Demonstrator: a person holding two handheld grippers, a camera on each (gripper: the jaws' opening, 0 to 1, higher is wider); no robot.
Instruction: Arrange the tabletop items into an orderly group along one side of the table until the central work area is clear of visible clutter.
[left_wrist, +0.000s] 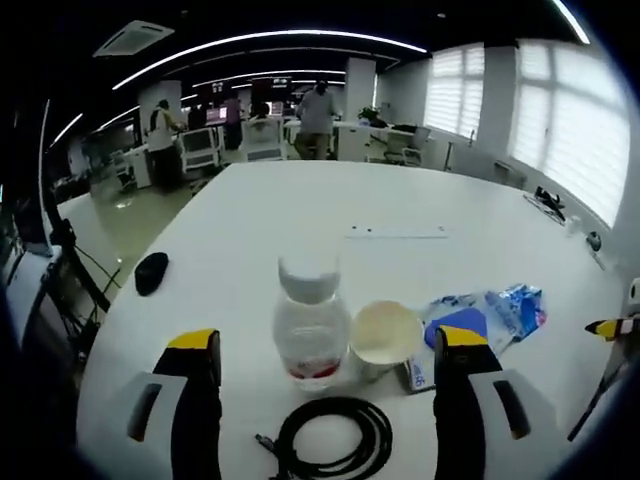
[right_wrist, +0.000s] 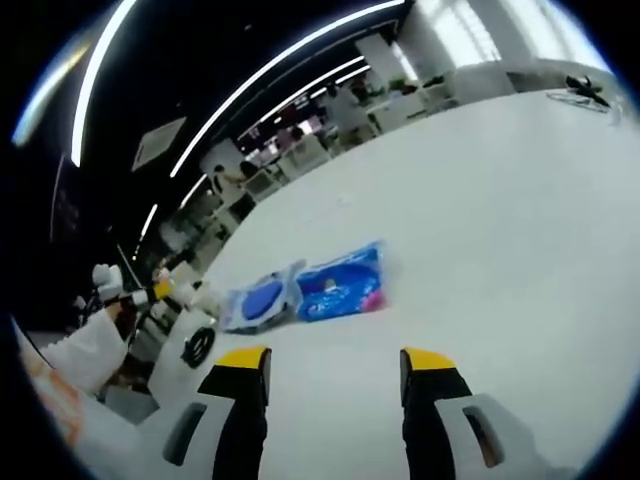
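My left gripper (left_wrist: 328, 345) is open, its yellow-tipped jaws spread wide. Just ahead of them stand a clear water bottle (left_wrist: 312, 328) with a white cap and a paper cup (left_wrist: 386, 336), side by side. A coiled black cable (left_wrist: 331, 436) lies in front of the bottle, between the jaws. Right of the cup lie a blue pouch (left_wrist: 462, 322) and a blue plastic packet (left_wrist: 516, 306). My right gripper (right_wrist: 335, 362) is open over bare table, with the blue packet (right_wrist: 341, 284) and blue pouch (right_wrist: 257, 300) ahead of it and the cable (right_wrist: 200, 345) further left.
A black mouse (left_wrist: 151, 272) sits near the table's left edge. A thin white strip (left_wrist: 397, 232) lies mid-table, and small dark items (left_wrist: 550, 200) rest at the far right edge. The right gripper's yellow tip (left_wrist: 612, 326) enters from the right. People stand at desks beyond the white table (left_wrist: 300, 210).
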